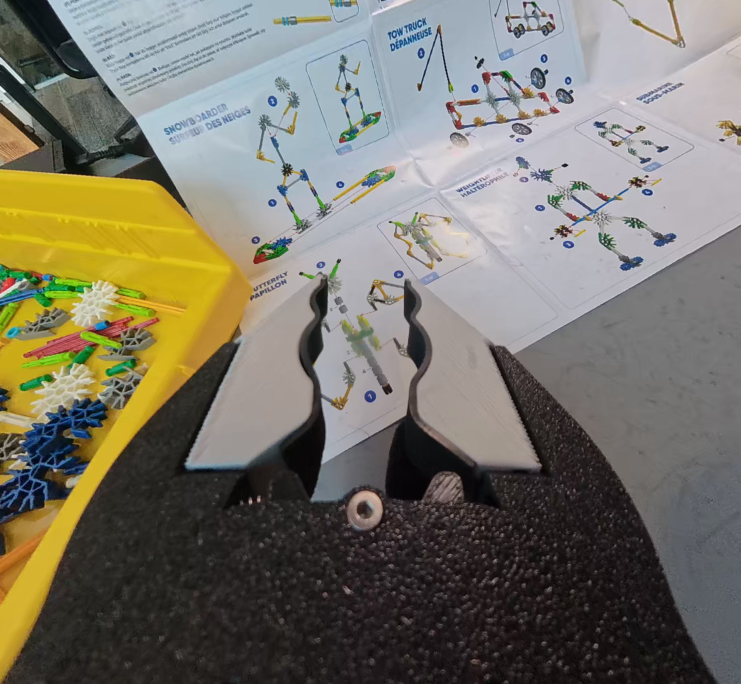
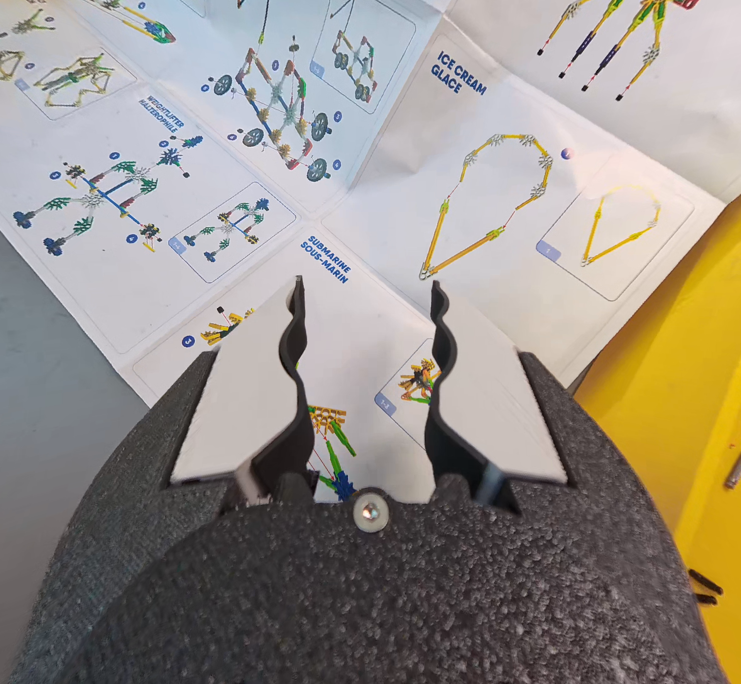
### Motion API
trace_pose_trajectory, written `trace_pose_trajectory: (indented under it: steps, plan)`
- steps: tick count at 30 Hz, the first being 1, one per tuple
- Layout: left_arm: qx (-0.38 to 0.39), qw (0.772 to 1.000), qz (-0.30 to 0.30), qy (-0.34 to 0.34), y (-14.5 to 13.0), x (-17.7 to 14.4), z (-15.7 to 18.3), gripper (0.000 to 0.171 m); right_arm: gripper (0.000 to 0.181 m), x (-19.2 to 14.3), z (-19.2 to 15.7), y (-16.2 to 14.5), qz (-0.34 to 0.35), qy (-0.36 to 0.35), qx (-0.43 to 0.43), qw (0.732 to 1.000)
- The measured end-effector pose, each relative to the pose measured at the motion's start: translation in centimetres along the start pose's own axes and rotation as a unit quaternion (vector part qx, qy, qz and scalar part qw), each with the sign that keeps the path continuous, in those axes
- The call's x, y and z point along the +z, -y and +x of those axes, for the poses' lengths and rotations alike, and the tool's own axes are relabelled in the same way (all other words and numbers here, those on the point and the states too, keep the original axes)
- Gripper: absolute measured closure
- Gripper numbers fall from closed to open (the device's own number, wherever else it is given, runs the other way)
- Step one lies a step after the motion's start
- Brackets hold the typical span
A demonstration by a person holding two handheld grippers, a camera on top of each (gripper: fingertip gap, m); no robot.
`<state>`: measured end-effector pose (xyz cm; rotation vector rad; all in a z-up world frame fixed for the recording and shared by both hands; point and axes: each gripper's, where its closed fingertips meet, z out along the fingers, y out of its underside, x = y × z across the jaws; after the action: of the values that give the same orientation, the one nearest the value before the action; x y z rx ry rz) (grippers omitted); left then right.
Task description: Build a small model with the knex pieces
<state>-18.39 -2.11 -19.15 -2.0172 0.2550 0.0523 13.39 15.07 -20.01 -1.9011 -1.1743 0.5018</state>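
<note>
Both grippers hover empty over the unfolded instruction sheet [image 1: 461,167].

L gripper [image 1: 364,283]: jaws spread wide, nothing btwn them, poised above the sheet's near-left corner w/ printed diagrams showing thru the gap; can't tell if tips touch the paper. Just left of the sheet sits a yellow bin [image 1: 132,231] holding loose construction-toy pieces: white snowflake connectors [image 1: 96,302], blue connectors [image 1: 52,440], grey connectors [image 1: 128,340], green rods [image 1: 100,340], red rods [image 1: 76,344]. R gripper [image 2: 367,281]: jaws also wide apart, holding nothing, above the sheet's near edge. Yellow surface [image 2: 681,404] lies right of the sheet, partly under its corner. Sheet rests on a grey table [image 1: 641,404].
</note>
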Motion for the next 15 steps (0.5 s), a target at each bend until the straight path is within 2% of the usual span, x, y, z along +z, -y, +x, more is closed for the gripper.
trace_pose_trajectory:
  steps: [7, 11, 15]
  plan:
    - [0.006, 1.000, 0.026, 0.010, 0.8, -0.3, -0.2, 0.133, 0.162, -0.6, 1.0, 1.3, 0.040, -0.058, -0.058, 0.996]
    - [-0.009, 0.998, 0.057, 0.020, 1.8, -0.9, -0.6, 0.132, 0.170, -0.6, 1.5, 1.4, 0.051, -0.072, -0.036, 0.995]
    - [-0.058, 0.993, 0.107, -0.002, 3.3, -1.9, -0.6, 0.131, 0.175, -0.7, 1.6, 1.9, 0.071, -0.076, -0.023, 0.994]
